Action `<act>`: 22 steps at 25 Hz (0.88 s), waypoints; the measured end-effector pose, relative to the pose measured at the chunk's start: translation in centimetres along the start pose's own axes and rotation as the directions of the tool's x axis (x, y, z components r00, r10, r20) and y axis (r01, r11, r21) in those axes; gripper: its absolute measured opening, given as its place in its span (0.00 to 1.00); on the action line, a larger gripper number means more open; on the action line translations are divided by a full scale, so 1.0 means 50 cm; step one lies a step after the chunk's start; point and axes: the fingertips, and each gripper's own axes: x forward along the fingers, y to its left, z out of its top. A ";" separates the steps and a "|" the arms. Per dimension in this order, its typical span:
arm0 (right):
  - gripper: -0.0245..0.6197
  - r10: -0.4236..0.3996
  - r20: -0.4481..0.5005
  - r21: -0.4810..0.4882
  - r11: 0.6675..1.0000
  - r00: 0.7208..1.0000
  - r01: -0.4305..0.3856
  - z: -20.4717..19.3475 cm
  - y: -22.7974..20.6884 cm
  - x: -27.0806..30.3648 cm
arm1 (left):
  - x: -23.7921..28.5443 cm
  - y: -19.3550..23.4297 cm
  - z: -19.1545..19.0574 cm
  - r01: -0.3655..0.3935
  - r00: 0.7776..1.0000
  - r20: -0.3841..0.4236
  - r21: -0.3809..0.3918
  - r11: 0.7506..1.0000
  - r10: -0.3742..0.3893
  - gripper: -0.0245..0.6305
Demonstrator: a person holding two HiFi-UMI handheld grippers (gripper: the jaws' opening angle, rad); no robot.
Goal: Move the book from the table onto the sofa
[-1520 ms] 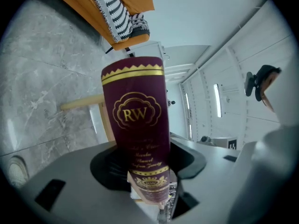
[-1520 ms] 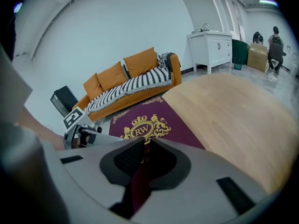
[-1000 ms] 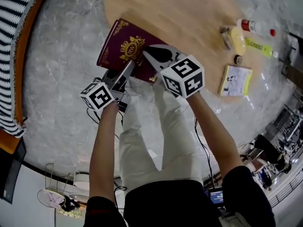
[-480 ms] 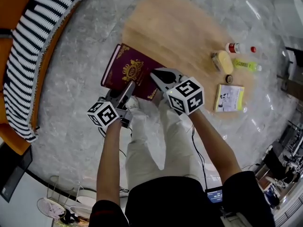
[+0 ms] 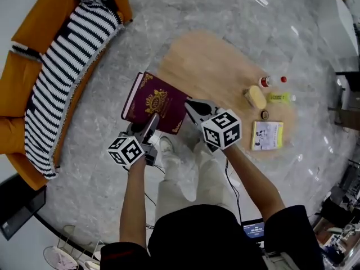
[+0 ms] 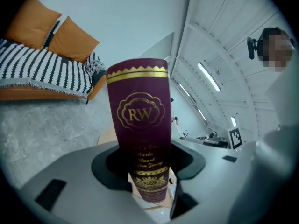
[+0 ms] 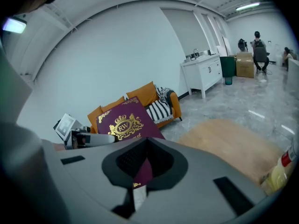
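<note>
The one maroon book point(image 5: 154, 103) has come up off the wooden bench point(image 5: 216, 61) with both tools, and more of the orange sofa point(image 5: 31, 66) shows than a second ago. The book now hangs in the air at the bench's sofa-side edge, apart from the sofa. The left tool point(image 5: 151, 120) is clamped on its near edge, and the right tool point(image 5: 191, 107) is pinched together on a thin corner. One striped throw point(image 5: 67, 72) covers the sofa. One booklet point(image 5: 267, 135), one red-capped bottle point(image 5: 270, 81) and one green tube point(image 5: 279, 97) lie on the bench.
</note>
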 end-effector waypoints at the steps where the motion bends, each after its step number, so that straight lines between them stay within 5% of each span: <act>1: 0.07 0.001 0.013 0.002 1.000 1.000 -0.001 0.021 0.007 -0.008 | -0.006 -0.013 0.018 -0.001 1.000 0.005 0.023 1.000 0.001 0.38; 10: 0.06 0.017 0.051 -0.067 0.998 0.999 -0.013 0.142 0.099 -0.082 | -0.081 -0.117 0.115 -0.031 1.000 0.008 0.159 0.987 0.030 0.38; 22: 0.06 0.048 0.176 -0.183 0.983 0.983 -0.015 0.283 0.219 -0.182 | -0.169 -0.277 0.221 -0.004 0.996 0.082 0.292 0.957 -0.021 0.38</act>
